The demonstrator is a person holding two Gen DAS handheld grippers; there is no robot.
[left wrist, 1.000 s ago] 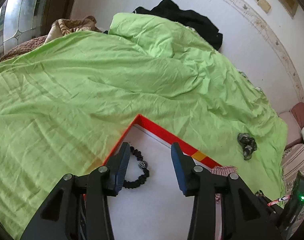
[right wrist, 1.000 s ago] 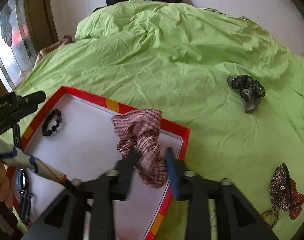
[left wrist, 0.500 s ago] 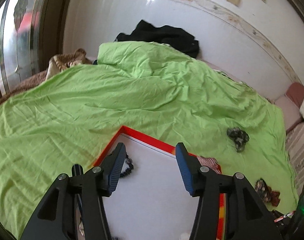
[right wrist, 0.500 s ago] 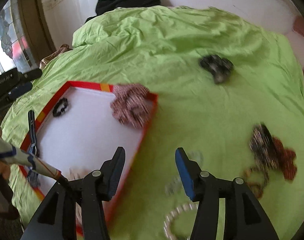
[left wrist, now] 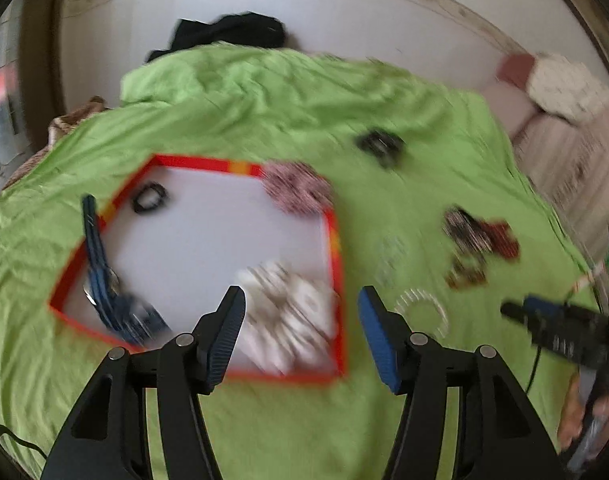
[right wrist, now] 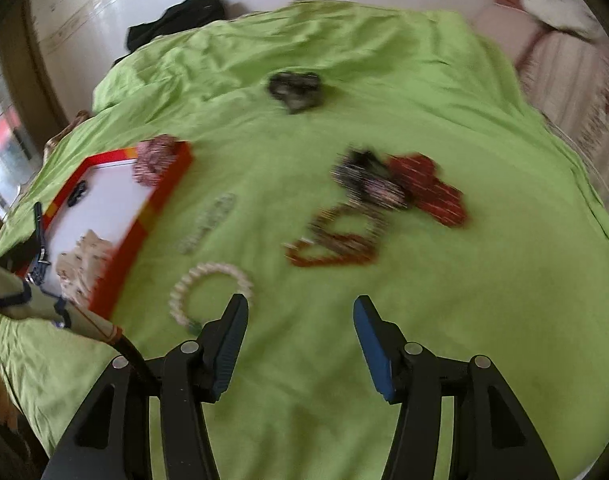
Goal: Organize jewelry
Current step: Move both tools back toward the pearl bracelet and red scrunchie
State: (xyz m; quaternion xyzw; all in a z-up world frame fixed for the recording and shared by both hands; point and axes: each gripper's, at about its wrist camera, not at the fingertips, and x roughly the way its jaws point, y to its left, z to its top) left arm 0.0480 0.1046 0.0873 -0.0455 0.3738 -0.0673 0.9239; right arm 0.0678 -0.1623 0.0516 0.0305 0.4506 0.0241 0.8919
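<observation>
A red-rimmed white tray (left wrist: 334,248) (right wrist: 172,192) lies on the green bedspread. In it are a black bead bracelet (left wrist: 149,199), a plaid scrunchie (left wrist: 298,192) (right wrist: 154,158) at the far corner, a blue watch (left wrist: 104,272) and a white patterned item (left wrist: 288,312). On the spread lie a white bead bracelet (right wrist: 210,288) (left wrist: 422,312), a red bead necklace (right wrist: 332,240), a dark hair clip with a red piece (right wrist: 396,188) (left wrist: 480,228) and a black scrunchie (right wrist: 296,88) (left wrist: 380,146). My left gripper (left wrist: 300,332) is open above the tray's near edge. My right gripper (right wrist: 300,340) is open above the spread, near the white bracelet.
A clear beaded strand (right wrist: 208,222) lies beside the tray. Black clothing (left wrist: 228,36) sits at the bed's far end by the white wall. Pillows (right wrist: 556,4) are at the right. The right gripper's body (left wrist: 560,332) shows in the left wrist view.
Both grippers pulled back and swung right, both still open. The right gripper, after leaving the plaid scrunchie in the tray, now faces the loose jewelry; the left view now takes in the whole tray.
</observation>
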